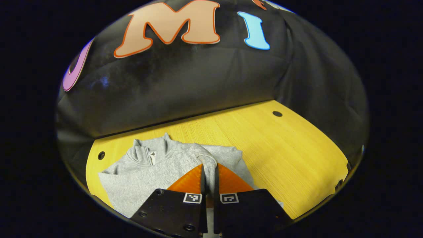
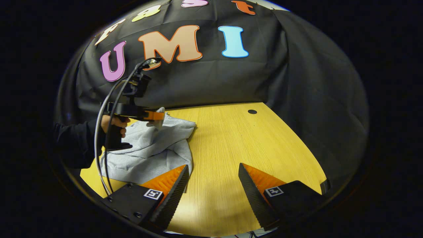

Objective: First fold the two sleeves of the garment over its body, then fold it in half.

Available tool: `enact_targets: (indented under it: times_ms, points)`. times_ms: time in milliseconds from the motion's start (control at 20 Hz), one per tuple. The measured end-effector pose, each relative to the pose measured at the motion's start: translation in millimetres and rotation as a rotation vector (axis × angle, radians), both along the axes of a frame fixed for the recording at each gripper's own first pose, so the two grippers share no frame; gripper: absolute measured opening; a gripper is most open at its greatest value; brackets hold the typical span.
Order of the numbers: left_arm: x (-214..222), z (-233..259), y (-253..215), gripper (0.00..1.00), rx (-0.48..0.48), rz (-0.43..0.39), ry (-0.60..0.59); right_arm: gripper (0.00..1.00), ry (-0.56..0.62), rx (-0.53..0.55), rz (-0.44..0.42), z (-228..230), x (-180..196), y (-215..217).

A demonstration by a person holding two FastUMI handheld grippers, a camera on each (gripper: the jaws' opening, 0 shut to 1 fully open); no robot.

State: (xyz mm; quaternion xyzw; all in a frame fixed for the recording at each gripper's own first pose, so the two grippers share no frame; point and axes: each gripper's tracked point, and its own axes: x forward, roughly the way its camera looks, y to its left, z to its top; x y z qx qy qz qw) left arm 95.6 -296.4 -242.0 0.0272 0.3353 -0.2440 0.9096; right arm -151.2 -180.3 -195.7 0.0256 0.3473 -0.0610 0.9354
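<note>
Sleeve of the grey garment, pinched between my left gripper's pressed-together fingers and lifted over the body, which lies on the yellow table near its left edge. My right gripper hovers spread apart above bare tabletop, just beside the garment.
</note>
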Motion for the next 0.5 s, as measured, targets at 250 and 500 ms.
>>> enact_targets:
  times_ms: [250,500]
  points:
    - [-2,1,1,0.34,-0.012,0.01,-0.023,0.92,0.0,0.004,0.045,-3,7,10]
    - [-4,29,63,1.0,-0.016,0.111,-0.103,0.92,-0.004,0.033,0.103,-9,29,35]
